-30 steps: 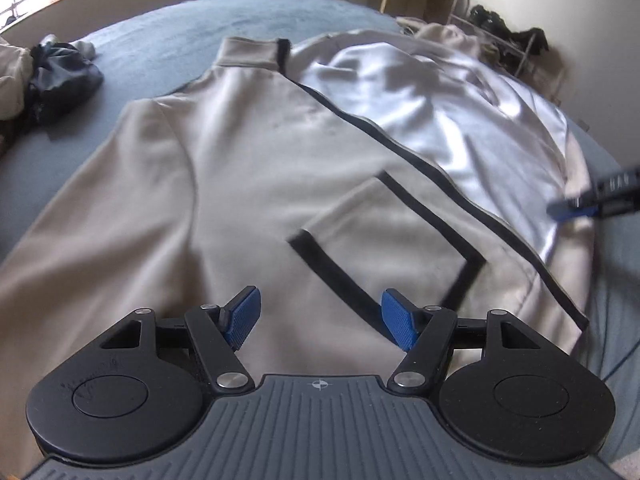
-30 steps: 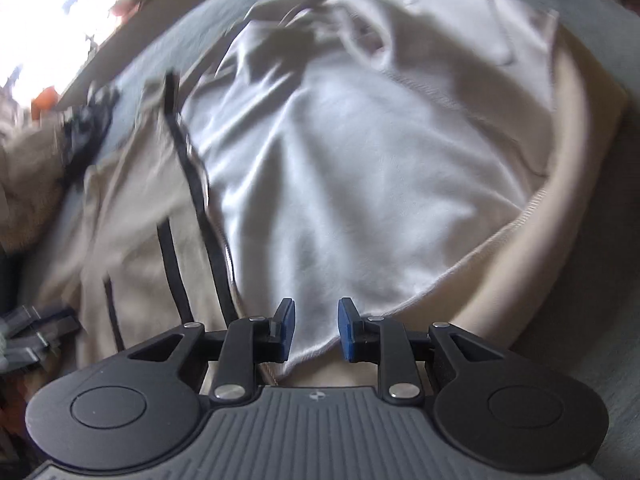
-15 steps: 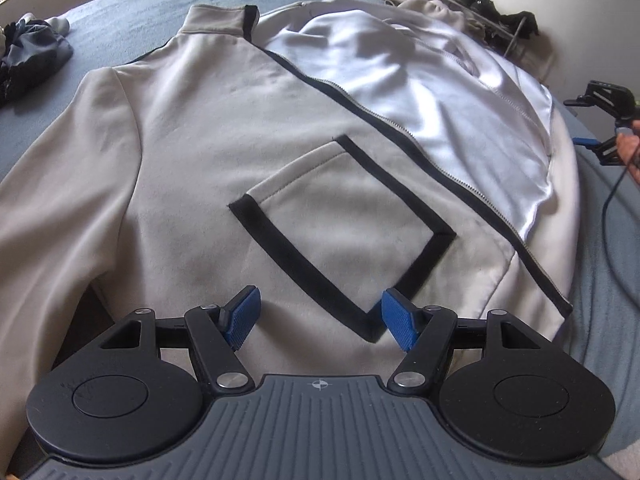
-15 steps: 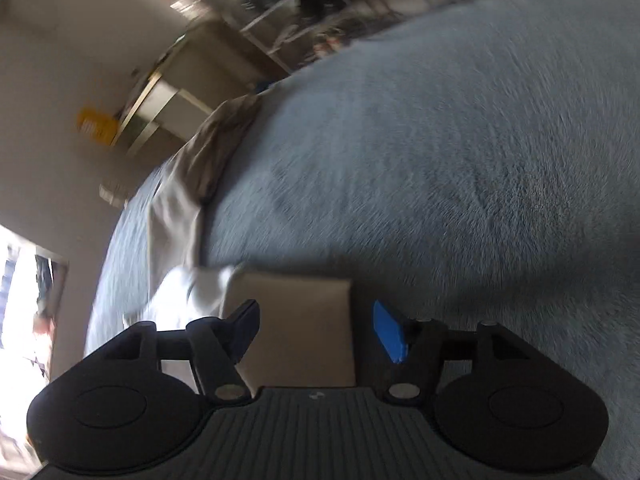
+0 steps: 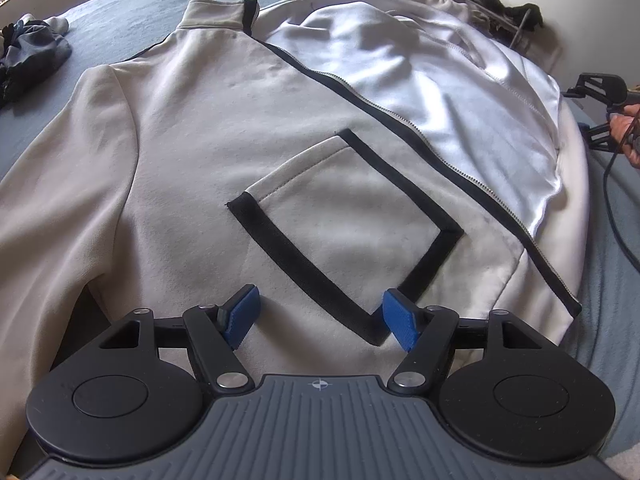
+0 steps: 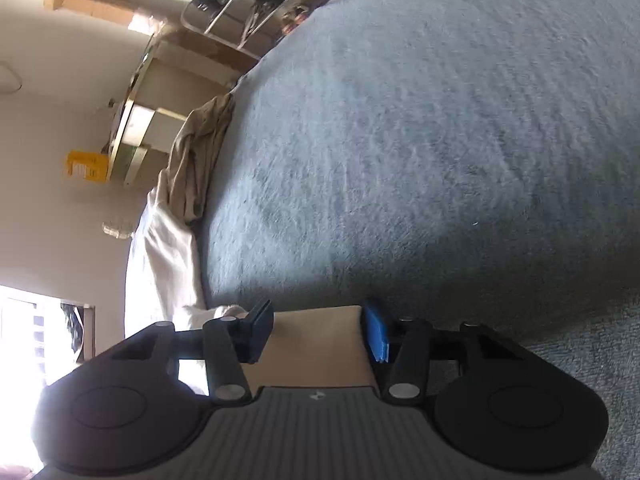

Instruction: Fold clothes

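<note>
A beige zip jacket [image 5: 208, 128] with black trim lies spread flat on a blue-grey bed [image 6: 440, 120], one front panel turned back to show its white lining [image 5: 440, 92]. The left tool [image 5: 320, 314] hovers low over the hem, jaws spread, nothing between them, the corner of the black-edged pocket [image 5: 348, 224] just ahead. The right tool [image 6: 318, 330], at the jacket's far side, is closing around a beige edge of fabric; pad contact is unclear.
</note>
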Available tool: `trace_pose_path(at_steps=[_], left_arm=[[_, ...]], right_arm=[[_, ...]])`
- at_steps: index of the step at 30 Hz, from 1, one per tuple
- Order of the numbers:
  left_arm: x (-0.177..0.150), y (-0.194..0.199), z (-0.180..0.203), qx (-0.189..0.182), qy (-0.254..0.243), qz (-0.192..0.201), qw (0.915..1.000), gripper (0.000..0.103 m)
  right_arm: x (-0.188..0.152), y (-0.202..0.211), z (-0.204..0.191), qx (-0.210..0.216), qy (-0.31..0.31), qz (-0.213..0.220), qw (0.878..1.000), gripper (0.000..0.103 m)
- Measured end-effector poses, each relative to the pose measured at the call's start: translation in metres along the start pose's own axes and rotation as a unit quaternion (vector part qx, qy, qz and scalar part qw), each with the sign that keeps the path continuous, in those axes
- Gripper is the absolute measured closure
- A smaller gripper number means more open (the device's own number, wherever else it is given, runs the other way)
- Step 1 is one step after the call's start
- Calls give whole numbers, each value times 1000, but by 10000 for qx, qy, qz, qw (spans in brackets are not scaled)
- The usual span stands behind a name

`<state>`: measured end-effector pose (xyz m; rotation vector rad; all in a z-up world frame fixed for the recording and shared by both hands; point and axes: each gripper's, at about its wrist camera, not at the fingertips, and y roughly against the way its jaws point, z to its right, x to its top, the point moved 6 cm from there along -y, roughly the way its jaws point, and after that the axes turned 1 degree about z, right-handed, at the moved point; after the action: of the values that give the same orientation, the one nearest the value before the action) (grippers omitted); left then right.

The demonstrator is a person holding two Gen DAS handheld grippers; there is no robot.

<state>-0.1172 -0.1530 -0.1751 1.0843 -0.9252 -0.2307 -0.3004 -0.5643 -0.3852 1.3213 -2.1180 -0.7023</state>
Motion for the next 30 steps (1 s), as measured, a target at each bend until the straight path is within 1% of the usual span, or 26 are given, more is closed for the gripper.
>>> trace_pose_path(at_steps=[3,4,6,8,10,12,14,17,21,24,26,28,29,30], left_arm=[[0,0,0,-6,20,-1,10000,34],[0,1,0,-10,28,0,10000,34],[0,2,0,-23,42,4,10000,34],[-1,2,0,-32,48,7,10000,34],[-1,2,0,-45,65,-1,10000,34],[-1,2,-1,-65,96,-2,9999,34],[-1,2,-1,-82,114,-3,9999,34],[-2,2,0,-97,112,-1,9999,34],[-3,3,1,-113,109,2,9999,34],[-3,3,1,-126,123,4,9998,34],[-3,3,0,-132,146,3,9998,34],[-4,3,0,-134,157,3,9998,34],[-4,3,0,-133,157,1,9998,34],[-4,3,0,-131,154,-1,9998,34]], right_arm=[[-3,4,-4,-108,158,-2,9998,68],[-4,6,-5,-128,206,61,9997,76],[-5,11,-9,-99,300,192,9993,81],[-6,16,-13,-73,398,292,9988,89],[-7,23,-21,-13,493,406,9980,92],[-8,32,-30,180,555,533,9969,98],[-9,43,-40,446,619,650,9950,98],[-15,55,-55,808,770,668,9915,98],[-28,63,-71,1075,951,509,9883,98],[-45,67,-87,1335,1195,296,9834,99],[-61,66,-103,1580,1419,57,9772,99],[-80,66,-121,1801,1742,-223,9678,99],[-92,66,-130,1945,1928,-394,9610,99],[-106,65,-141,2120,2176,-607,9508,99]])
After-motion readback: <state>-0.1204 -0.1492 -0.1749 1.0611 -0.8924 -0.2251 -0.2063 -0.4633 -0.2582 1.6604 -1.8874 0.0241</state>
